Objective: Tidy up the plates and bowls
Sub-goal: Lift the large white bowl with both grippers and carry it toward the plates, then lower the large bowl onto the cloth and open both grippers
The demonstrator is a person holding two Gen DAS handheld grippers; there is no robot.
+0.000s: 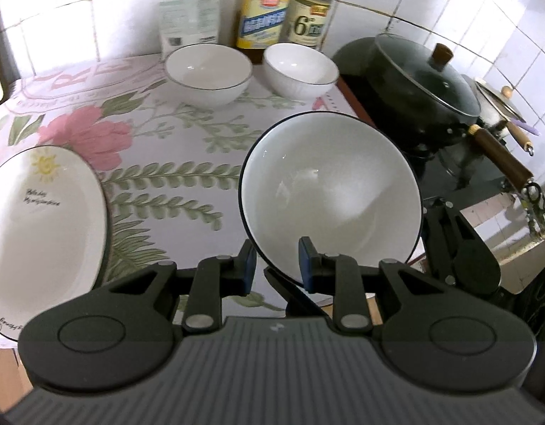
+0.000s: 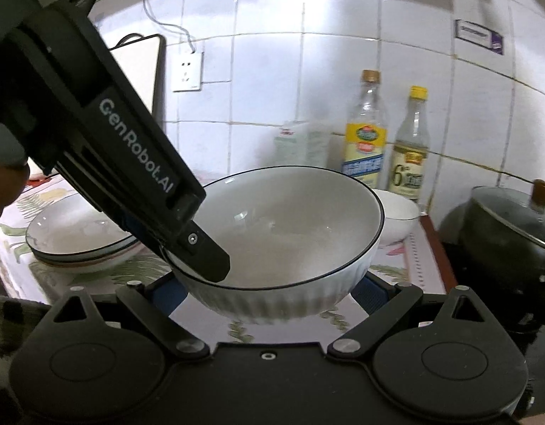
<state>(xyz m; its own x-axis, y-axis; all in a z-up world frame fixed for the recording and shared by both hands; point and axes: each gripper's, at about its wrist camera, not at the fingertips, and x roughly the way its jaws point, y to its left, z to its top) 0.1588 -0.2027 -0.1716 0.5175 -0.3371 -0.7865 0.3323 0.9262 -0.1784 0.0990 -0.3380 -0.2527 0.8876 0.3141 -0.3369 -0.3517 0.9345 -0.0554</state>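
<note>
White glazed ceramic with a thin dark rim — the held bowl hangs clear above the flowered tablecloth, its mouth tipped toward the left wrist camera and its rim standing steeply. The left gripper pinches the near rim, one blue pad inside the bowl and the other outside, the jaws drawn narrow on the wall. In the right wrist view the same bowl sits between the spread fingers of the right gripper, whose blue pads flank its ribbed lower wall on both sides; whether they press on it cannot be told.

Open cloth lies between the held bowl and the two small bowls at the back, which stand side by side just before the bottles and a carton along the tiled wall. To the right the cloth's edge meets a dark hob carrying a lidded wok — near the bowl's rim on that side. At the left a stack of shallow plates rests on the cloth, well apart from the bowl; the top one bears a sun drawing.
</note>
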